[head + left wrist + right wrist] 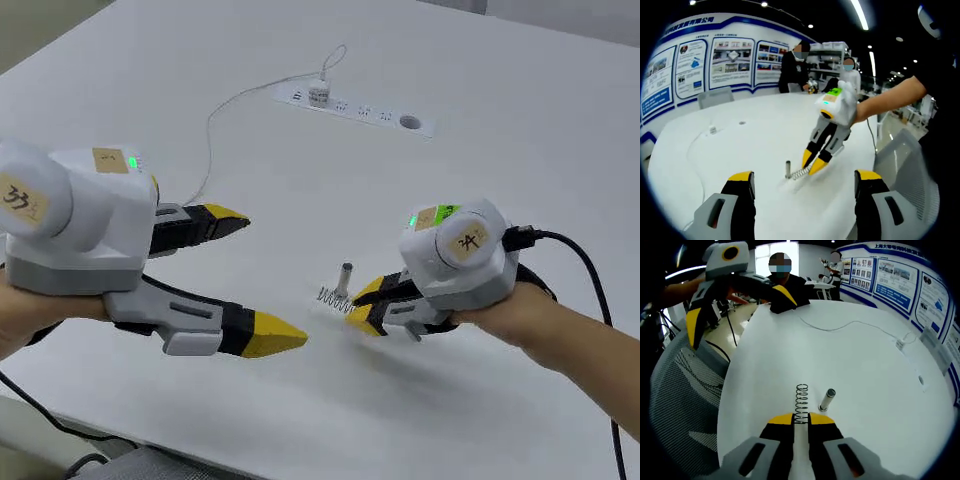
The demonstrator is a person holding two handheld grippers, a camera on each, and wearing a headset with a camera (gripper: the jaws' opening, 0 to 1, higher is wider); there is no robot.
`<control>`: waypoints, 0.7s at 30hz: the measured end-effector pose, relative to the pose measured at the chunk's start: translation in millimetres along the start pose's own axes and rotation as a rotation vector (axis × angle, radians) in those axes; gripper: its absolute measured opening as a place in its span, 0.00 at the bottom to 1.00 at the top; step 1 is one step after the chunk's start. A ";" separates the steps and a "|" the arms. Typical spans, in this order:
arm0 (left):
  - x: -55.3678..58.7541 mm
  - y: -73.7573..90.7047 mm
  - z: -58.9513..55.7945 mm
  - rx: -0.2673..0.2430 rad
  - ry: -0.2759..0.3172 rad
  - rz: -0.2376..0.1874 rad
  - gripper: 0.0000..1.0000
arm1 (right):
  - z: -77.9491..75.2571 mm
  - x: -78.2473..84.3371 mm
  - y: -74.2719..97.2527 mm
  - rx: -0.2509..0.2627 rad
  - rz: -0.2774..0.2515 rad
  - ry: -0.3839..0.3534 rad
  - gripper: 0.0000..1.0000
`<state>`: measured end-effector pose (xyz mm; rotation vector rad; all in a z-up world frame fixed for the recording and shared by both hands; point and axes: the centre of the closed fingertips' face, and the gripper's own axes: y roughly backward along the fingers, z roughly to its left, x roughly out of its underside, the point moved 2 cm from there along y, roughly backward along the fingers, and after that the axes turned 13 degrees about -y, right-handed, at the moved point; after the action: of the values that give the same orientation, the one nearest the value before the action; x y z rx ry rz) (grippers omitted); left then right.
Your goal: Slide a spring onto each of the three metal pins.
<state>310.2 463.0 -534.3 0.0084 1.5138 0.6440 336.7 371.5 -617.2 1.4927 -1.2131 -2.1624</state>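
Observation:
A short metal pin (346, 277) stands upright on the white table (300, 170), also visible as pin (827, 399) and pin (788, 169). A small wire spring (335, 298) lies beside its base. My right gripper (365, 308) is shut on one end of the spring (801, 402), which points away from the jaws just left of the pin. The spring (800, 173) reaches toward the pin's foot. My left gripper (255, 280) is held open to the left of the pin, jaws wide apart with nothing between them.
A white power strip (355, 108) with a plug and cable (230, 110) lies at the far side of the table. A mesh chair (682, 400) stands by the table edge. People stand in the background beyond the table.

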 end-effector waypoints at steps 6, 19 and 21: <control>-2.7 -6.6 -6.4 0.035 0.014 -0.009 0.80 | 8.0 -7.3 21.7 0.001 -0.027 0.060 0.10; -13.9 -22.0 -29.3 0.125 -0.046 -0.016 0.63 | 36.5 -20.6 55.7 -0.035 -0.076 0.267 0.10; -15.7 -23.4 -31.1 0.135 -0.041 -0.022 0.59 | 41.4 -22.7 58.3 -0.043 -0.075 0.285 0.10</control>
<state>291.7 425.3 -531.8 0.1072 1.5134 0.5198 297.0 369.2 -553.6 1.7798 -1.0225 -1.9213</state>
